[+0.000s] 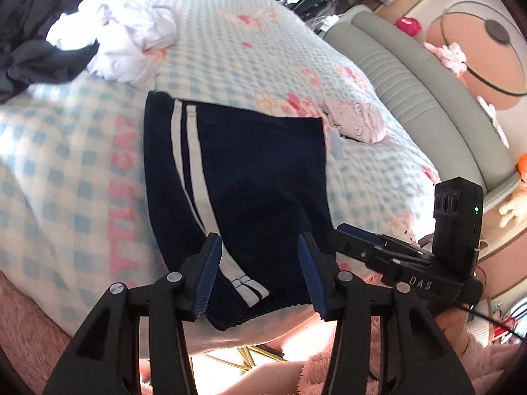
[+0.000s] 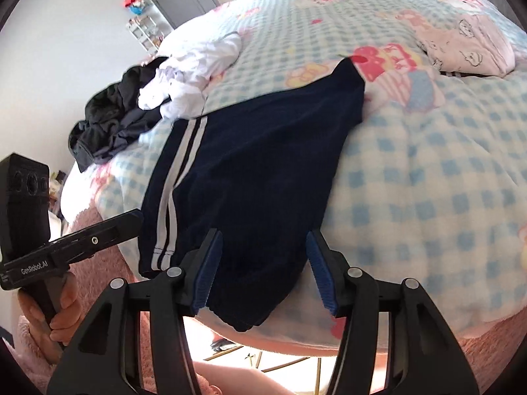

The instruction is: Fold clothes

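Dark navy shorts with two white side stripes (image 1: 250, 177) lie flat on the blue-checked blanket (image 1: 66, 164), waistband at the near bed edge; they also show in the right wrist view (image 2: 260, 164). My left gripper (image 1: 260, 247) is open and empty, hovering just above the waistband end. My right gripper (image 2: 265, 240) is open and empty over the same near end of the shorts, beside the left one. The right gripper's body shows in the left wrist view (image 1: 395, 256), and the left gripper's body shows in the right wrist view (image 2: 82, 243).
A heap of white (image 1: 125, 39) and dark clothes (image 1: 36, 49) lies at the far left of the bed. A folded pale pink printed garment (image 1: 355, 121) rests right of the shorts, also in the right view (image 2: 467, 49). A padded headboard (image 1: 428, 92) runs along the right.
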`<state>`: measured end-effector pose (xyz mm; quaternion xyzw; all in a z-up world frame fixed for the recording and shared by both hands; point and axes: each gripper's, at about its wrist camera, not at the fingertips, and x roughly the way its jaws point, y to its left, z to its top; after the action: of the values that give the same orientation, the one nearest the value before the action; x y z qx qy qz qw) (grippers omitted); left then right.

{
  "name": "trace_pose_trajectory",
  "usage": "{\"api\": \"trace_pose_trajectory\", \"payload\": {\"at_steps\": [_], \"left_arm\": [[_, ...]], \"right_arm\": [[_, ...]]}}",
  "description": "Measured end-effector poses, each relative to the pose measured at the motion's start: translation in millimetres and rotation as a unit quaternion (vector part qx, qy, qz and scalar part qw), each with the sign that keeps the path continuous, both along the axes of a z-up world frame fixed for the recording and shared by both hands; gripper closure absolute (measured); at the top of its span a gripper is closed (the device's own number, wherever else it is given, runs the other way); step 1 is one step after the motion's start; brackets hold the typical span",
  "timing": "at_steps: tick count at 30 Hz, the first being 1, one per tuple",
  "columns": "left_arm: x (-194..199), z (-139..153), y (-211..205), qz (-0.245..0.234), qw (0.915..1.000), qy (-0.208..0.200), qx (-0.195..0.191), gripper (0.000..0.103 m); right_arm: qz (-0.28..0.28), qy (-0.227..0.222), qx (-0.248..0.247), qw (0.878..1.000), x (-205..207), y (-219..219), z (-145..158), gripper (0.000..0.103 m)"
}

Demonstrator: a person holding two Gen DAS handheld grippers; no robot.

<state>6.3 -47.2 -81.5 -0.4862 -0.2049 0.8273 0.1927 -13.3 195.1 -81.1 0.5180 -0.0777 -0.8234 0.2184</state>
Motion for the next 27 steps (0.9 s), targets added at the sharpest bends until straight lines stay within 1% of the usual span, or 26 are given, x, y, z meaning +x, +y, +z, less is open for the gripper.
{"api": "trace_pose_trajectory", "payload": {"at_steps": [1,2,3,5,6,7,9,10,12,14,15,16,20,21,23,25,26,27], "left_arm": [[-2,-5,-1,0.011,0.9999,-0.012,-0.002,0.054],[-2,-9,-4,0.027,0.9993,-0.023,-0.013,0.054],[-2,-13,-7,0.040,0.9983,-0.037,-0.021,0.054],[1,-21,-17,0.062,0.9952,-0.063,-0.042,0.054],[2,-24,-20,0.075,0.9927,-0.071,-0.062,0.054],[6,-23,-24,0.076,0.9939,-0.064,-0.047,0.055],[15,-20,-32,0.078,0.9956,-0.050,-0.017,0.055],[19,-15,-35,0.075,0.9963,-0.039,0.013,0.054],[24,-11,-34,0.066,0.9970,-0.030,0.026,0.053],[21,-18,-26,0.070,0.9960,-0.051,-0.023,0.054],[20,-22,-24,0.076,0.9946,-0.060,-0.038,0.055],[20,-24,-25,0.082,0.9937,-0.065,-0.042,0.055],[26,-14,-26,0.064,0.9972,-0.039,0.000,0.055],[25,-15,-28,0.057,0.9971,-0.044,0.023,0.054],[25,-22,-31,0.052,0.9941,-0.066,0.069,0.054],[28,-30,-27,0.048,0.9921,-0.081,0.082,0.054],[28,-36,-23,0.054,0.9925,-0.091,0.063,0.054],[30,-39,-22,0.057,0.9919,-0.099,0.055,0.054]], "right_arm": [[0.003,-0.011,0.019,1.000,-3,-7,-8,0.049],[-0.009,-0.023,0.039,0.999,-5,-8,-16,0.049],[-0.020,-0.032,0.045,0.998,-6,-5,-22,0.050],[-0.039,-0.038,0.047,0.997,-7,9,-24,0.052],[-0.048,-0.040,0.047,0.997,-7,16,-25,0.052],[-0.055,-0.036,0.055,0.996,-5,23,-24,0.052],[-0.060,-0.030,0.050,0.996,-1,28,-18,0.052],[-0.063,-0.027,0.047,0.997,1,30,-15,0.051],[-0.056,-0.018,0.026,0.998,7,30,-9,0.051],[-0.053,-0.017,0.033,0.998,8,28,-13,0.051],[-0.052,-0.017,0.036,0.998,8,26,-15,0.052],[-0.051,-0.017,0.035,0.998,8,27,-14,0.057],[-0.046,-0.019,0.027,0.998,9,32,-11,0.057],[-0.045,-0.019,0.026,0.998,10,33,-11,0.057],[-0.043,-0.020,0.022,0.999,10,35,-9,0.057],[-0.039,-0.030,0.010,0.999,12,32,-12,0.057],[-0.036,-0.040,0.000,0.999,13,28,-15,0.057],[-0.036,-0.041,0.007,0.998,13,26,-18,0.057]]}}
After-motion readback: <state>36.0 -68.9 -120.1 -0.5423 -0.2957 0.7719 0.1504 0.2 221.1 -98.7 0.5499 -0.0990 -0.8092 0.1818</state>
